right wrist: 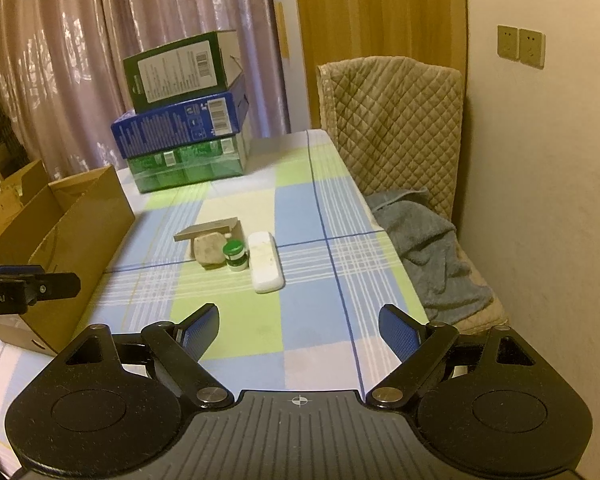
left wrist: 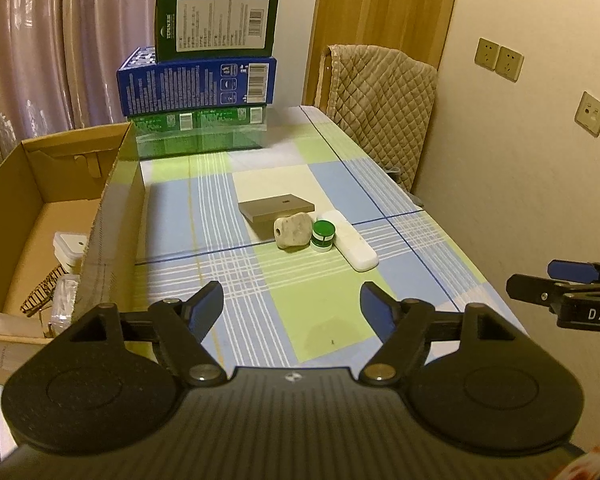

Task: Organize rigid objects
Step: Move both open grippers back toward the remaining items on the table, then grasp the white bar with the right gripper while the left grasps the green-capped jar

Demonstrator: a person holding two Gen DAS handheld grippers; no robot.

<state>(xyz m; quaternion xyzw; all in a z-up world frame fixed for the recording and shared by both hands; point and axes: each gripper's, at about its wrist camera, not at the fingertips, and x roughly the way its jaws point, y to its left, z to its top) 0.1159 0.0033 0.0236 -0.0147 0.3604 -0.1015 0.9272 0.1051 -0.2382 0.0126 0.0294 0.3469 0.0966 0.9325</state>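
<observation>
While both grippers, left (left wrist: pixel 292 300) and right (right wrist: pixel 299 322), hang released, we note stone (left wrist: pixel 293 231), green jar (left wrist: pixel 323 234), white remote (left wrist: pixel 350 245) clustered mid-table.

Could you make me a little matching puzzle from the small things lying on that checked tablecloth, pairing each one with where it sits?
Things:
1. flat grey rectangular block
2. small green round jar
3. long white plastic case
4. pale beige stone with a hole

Places:
A. farthest right of the cluster
B. between stone and white case
C. behind the others, farthest from the grippers
D. left of the jar

Pairs: 1-C, 2-B, 3-A, 4-D
</observation>
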